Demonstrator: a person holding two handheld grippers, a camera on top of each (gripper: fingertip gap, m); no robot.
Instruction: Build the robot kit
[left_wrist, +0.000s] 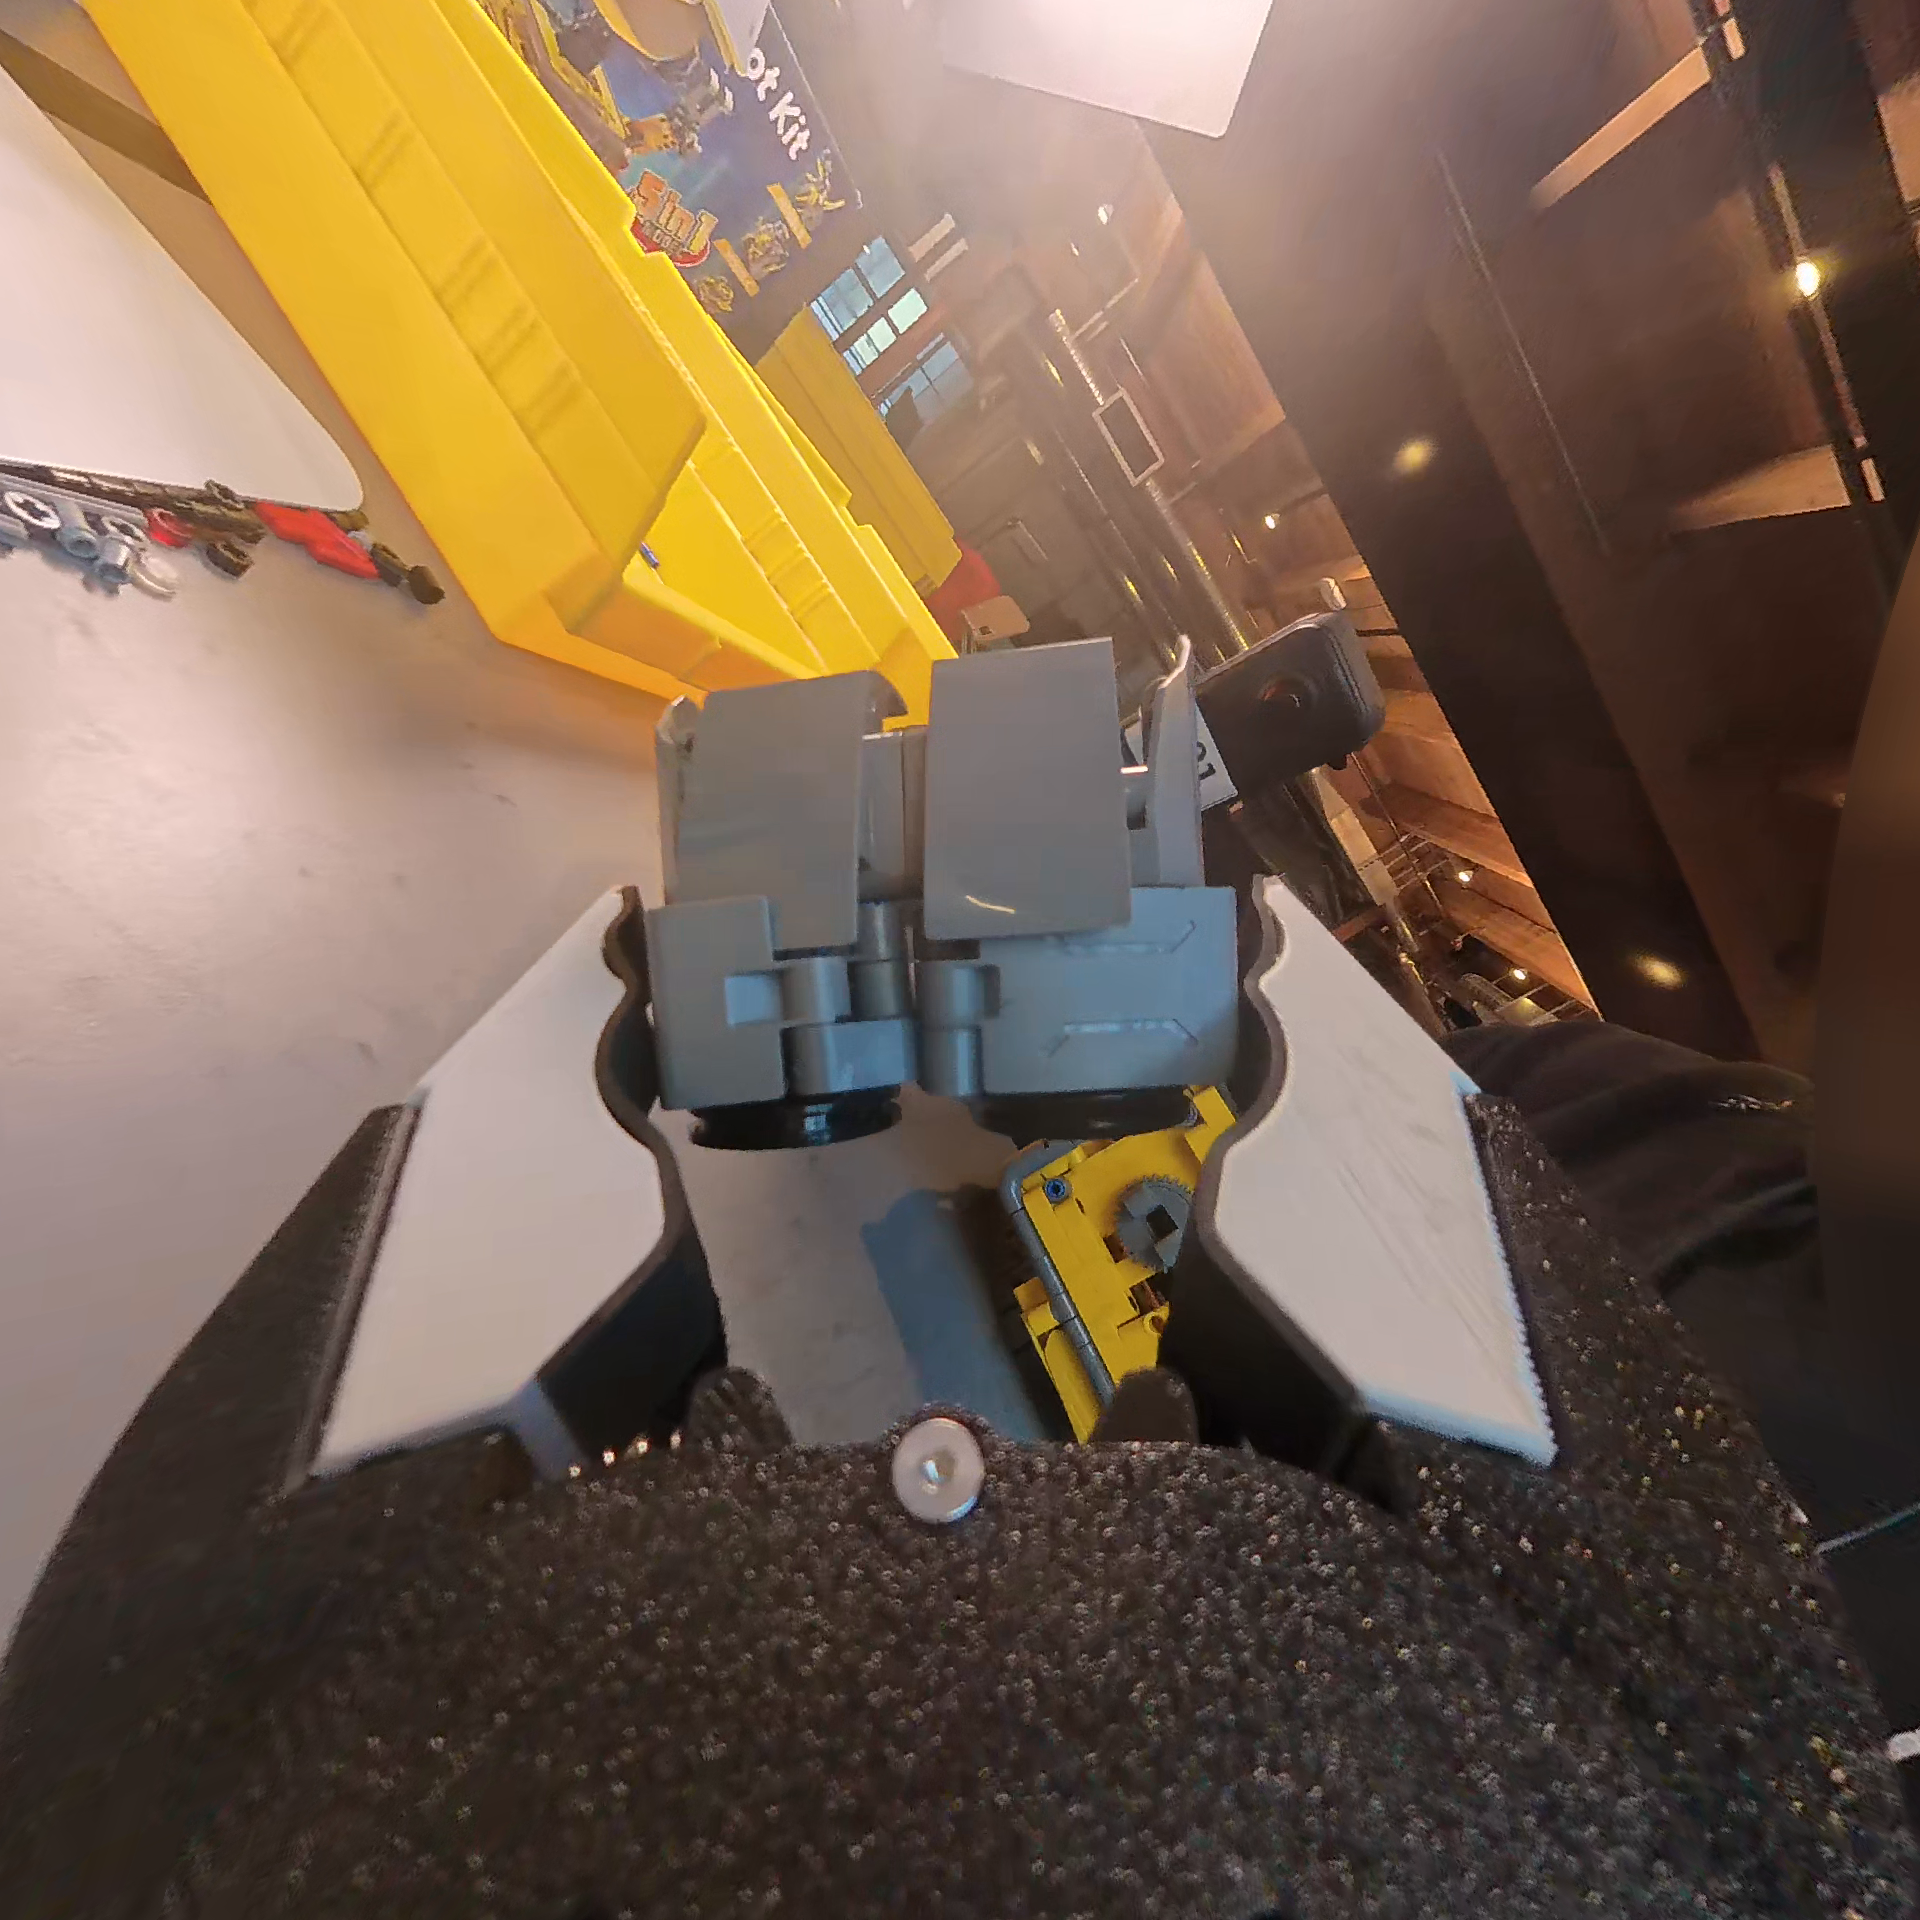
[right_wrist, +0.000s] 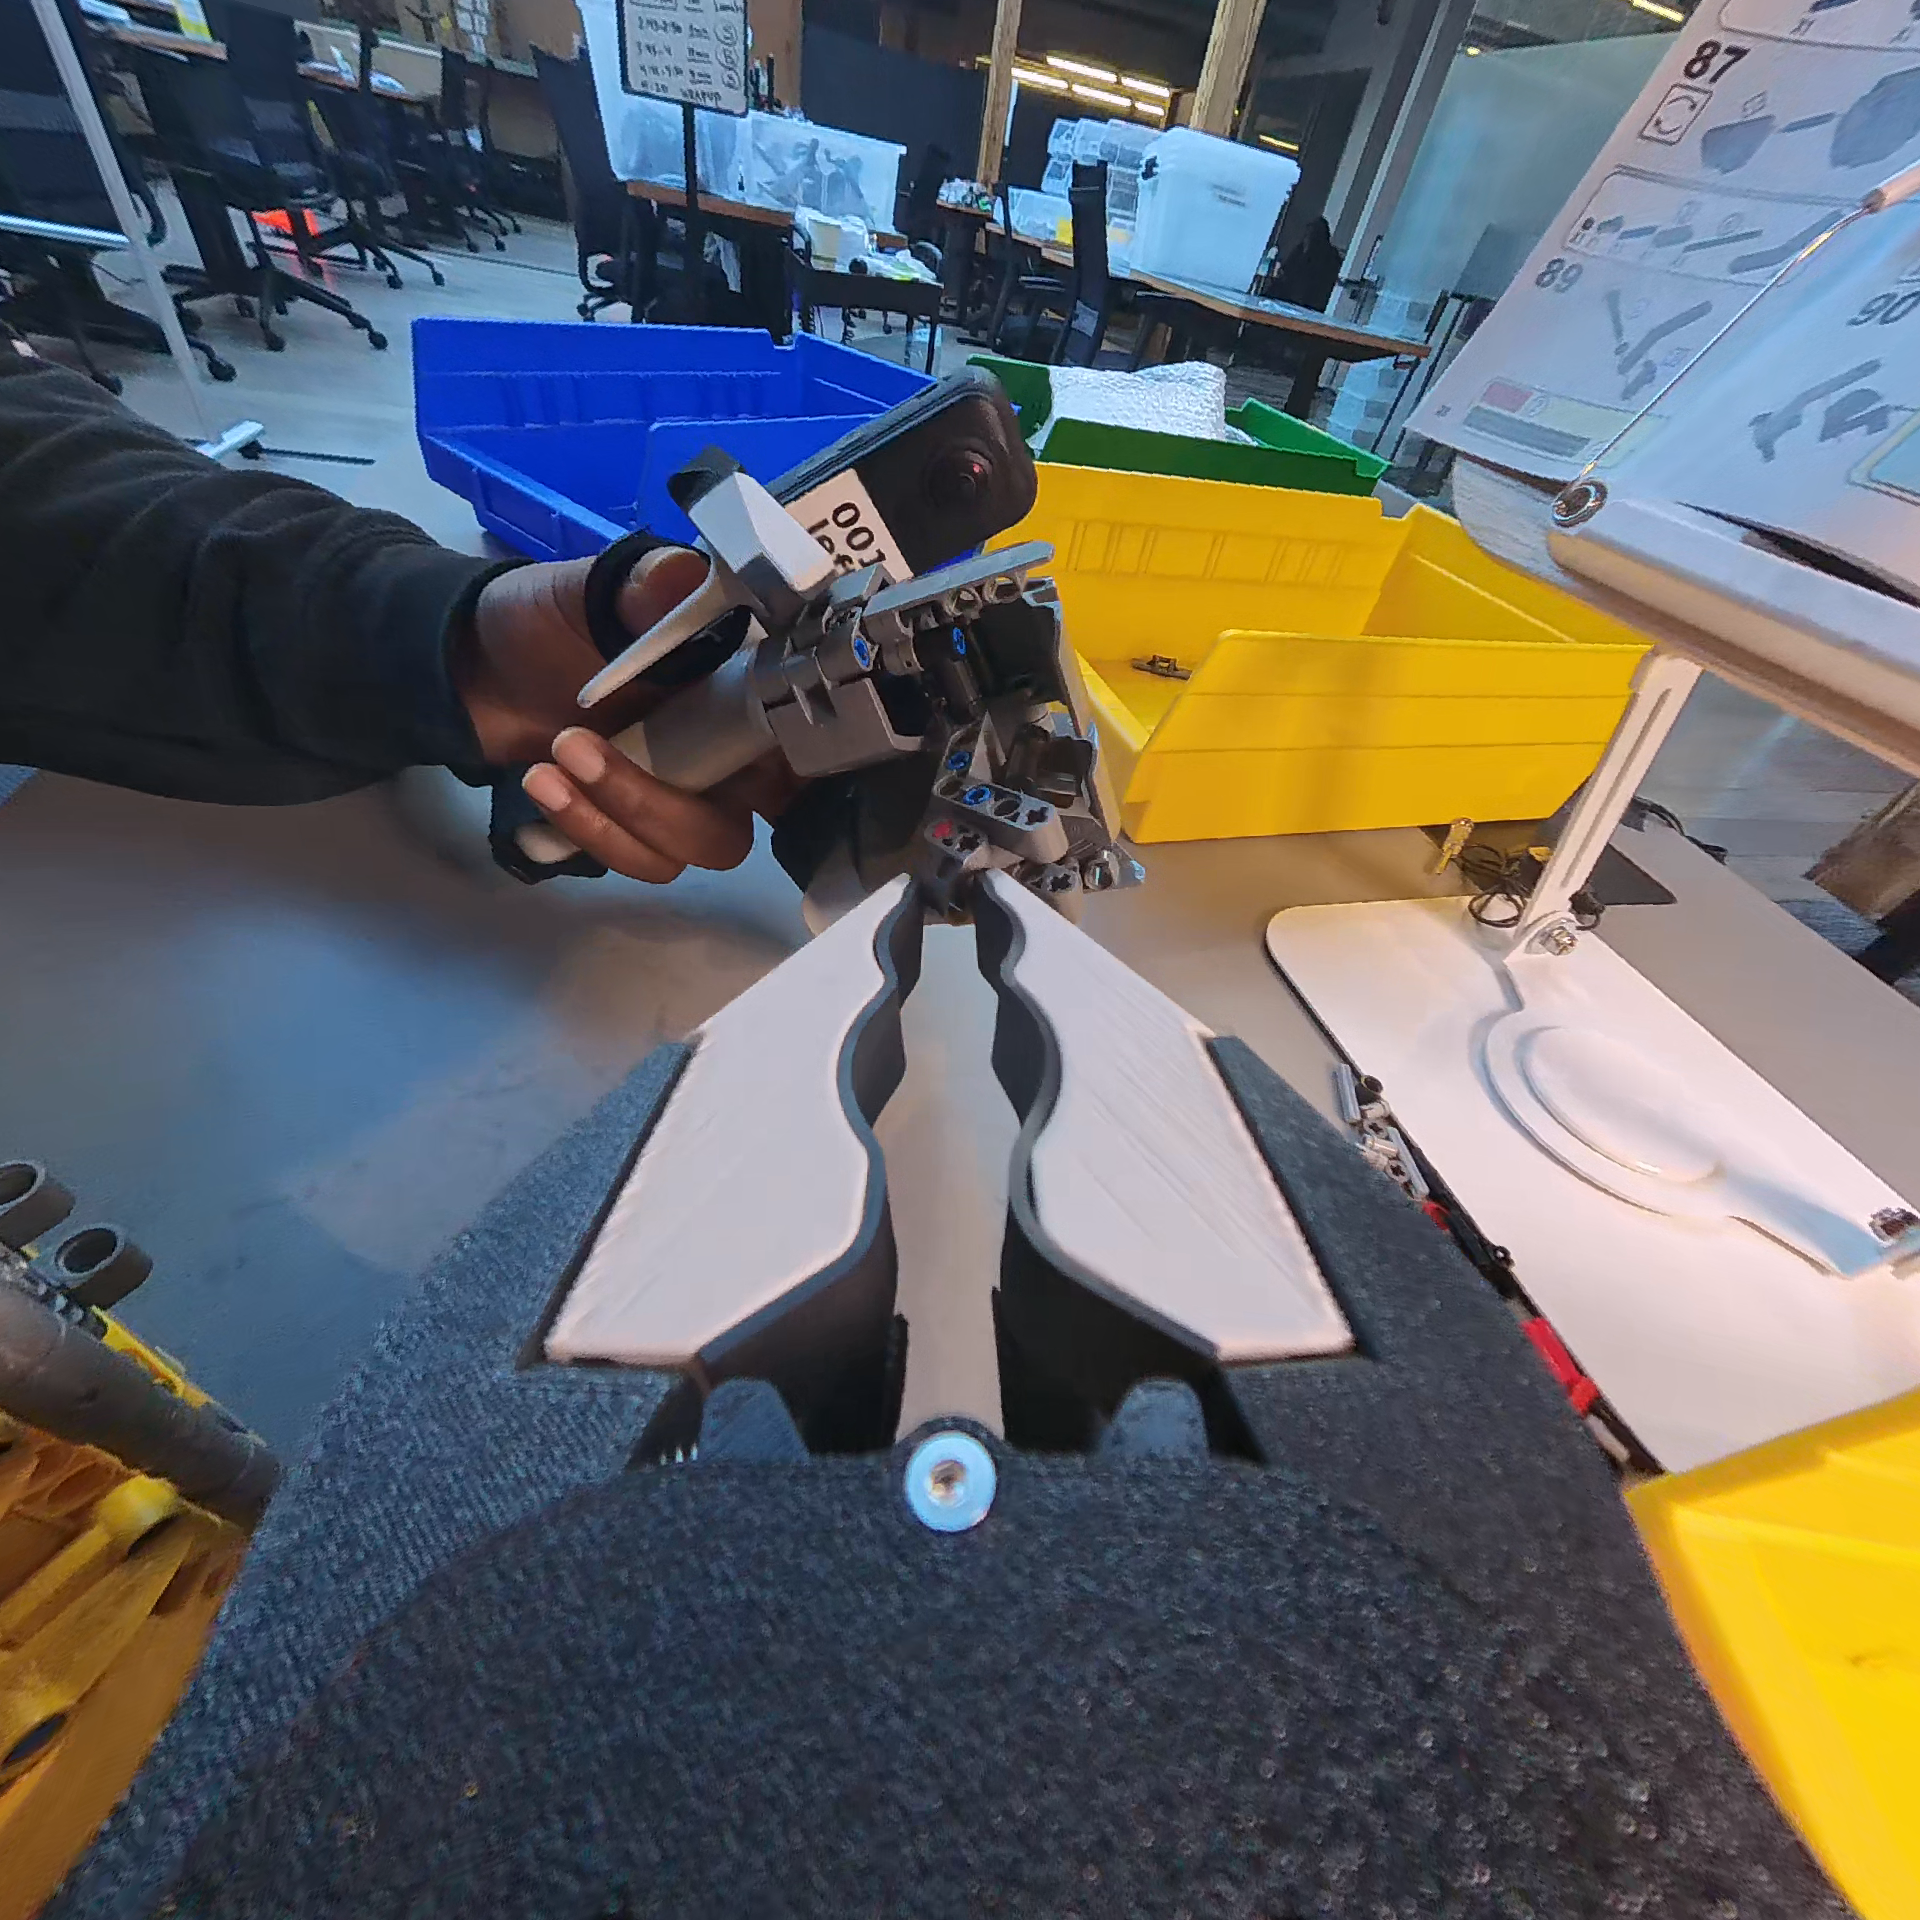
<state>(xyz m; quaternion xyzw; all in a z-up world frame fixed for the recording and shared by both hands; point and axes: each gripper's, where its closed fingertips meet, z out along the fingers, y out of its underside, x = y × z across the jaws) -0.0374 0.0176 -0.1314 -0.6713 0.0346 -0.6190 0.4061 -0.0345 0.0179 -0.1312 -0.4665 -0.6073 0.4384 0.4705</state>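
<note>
We hold a grey brick model (left_wrist: 940, 914) clamped in our left gripper (left_wrist: 940, 997) above the table (left_wrist: 208, 935), yellow bins (left_wrist: 499, 343) at eleven o'clock, while our right gripper (right_wrist: 948, 899) pinches the model's lower end, fingers nearly closed.
</note>
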